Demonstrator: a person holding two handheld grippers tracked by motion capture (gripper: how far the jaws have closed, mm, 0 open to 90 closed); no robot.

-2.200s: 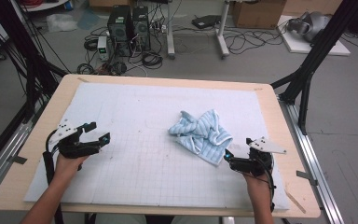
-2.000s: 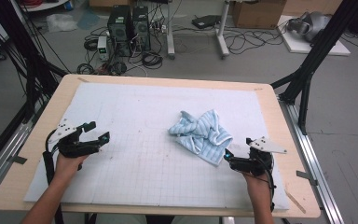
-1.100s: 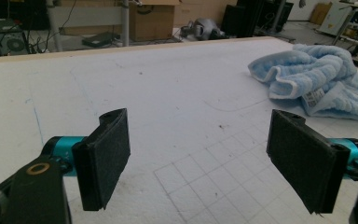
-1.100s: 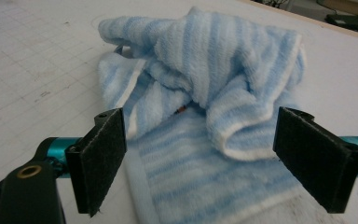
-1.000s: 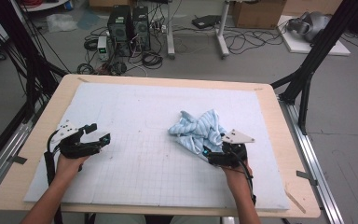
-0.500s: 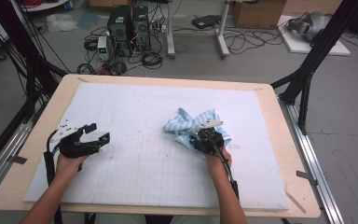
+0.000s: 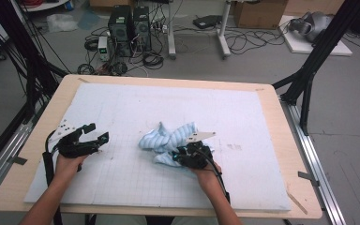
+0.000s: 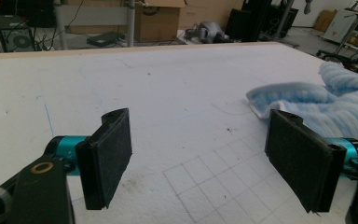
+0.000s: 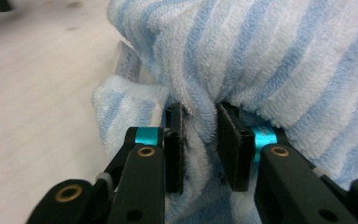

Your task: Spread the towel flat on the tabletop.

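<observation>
Right gripper (image 9: 199, 149) pinching a fold of the striped towel (image 9: 279, 60); left gripper (image 8: 205, 158) waiting, gaping wide with nothing between its pads.

Between the right jaws, which have just been closing, sits a bunched ridge of blue-and-white terry, the pads pressing it from both sides, probably a grip for lifting or spreading the cloth. Beyond those jaws the towel rises and blocks whatever lies behind; a small label peeks out to their left, unreadable. Ahead and to the right of the left jaws, apart from them, the crumpled towel (image 8: 317, 100) lies on the white gridded mat (image 8: 168, 93), its far side cut off. From above, the towel (image 7: 168, 138) lies crumpled mid-mat.
</observation>
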